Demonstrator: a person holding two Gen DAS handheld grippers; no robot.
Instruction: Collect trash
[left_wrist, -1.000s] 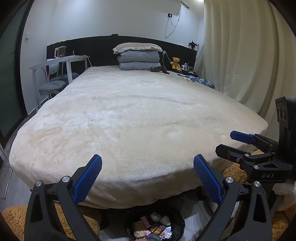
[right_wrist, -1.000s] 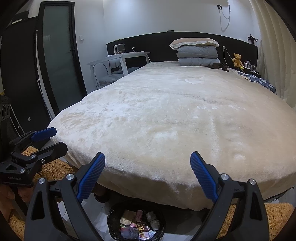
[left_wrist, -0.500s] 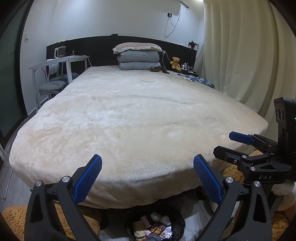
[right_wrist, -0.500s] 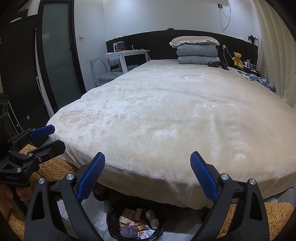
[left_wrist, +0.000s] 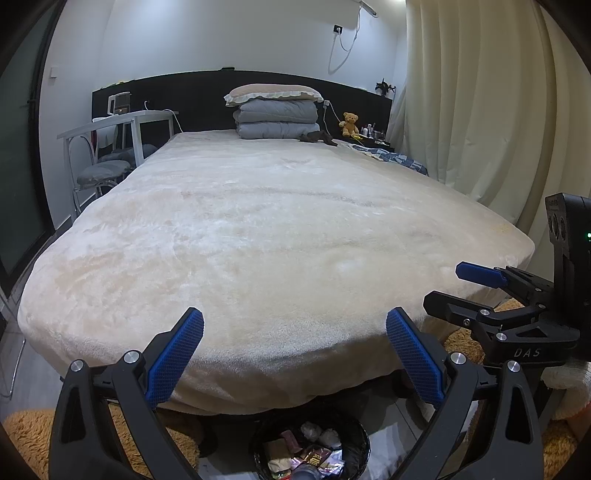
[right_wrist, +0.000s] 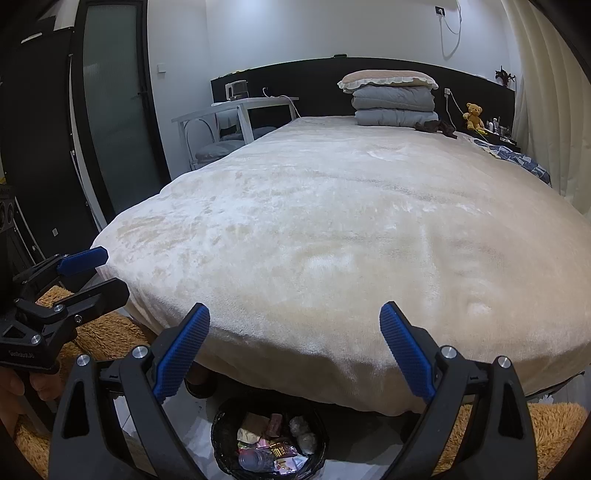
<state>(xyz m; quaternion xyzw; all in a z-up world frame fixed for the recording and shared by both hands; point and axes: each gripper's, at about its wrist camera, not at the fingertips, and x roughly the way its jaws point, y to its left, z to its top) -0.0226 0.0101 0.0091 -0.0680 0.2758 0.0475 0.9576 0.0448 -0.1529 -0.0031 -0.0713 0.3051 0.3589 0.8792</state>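
Both tools are held above the foot of the big bed with the fuzzy cream blanket (left_wrist: 280, 236). The left hand-held gripper (left_wrist: 294, 354) has its blue pads spread wide apart, with nothing between them. The right hand-held gripper (right_wrist: 294, 349) is spread wide too, and it holds nothing.

The trash is down on the floor, in the round black trash bin (right_wrist: 269, 441) at the foot of the bed. Crumpled paper, shiny wrappers and a plastic bottle lie inside it. A fluffy orange-brown rug (right_wrist: 94, 332) lies on the floor near the bin. A person's fingers (right_wrist: 14, 387) hold the left tool's handle.
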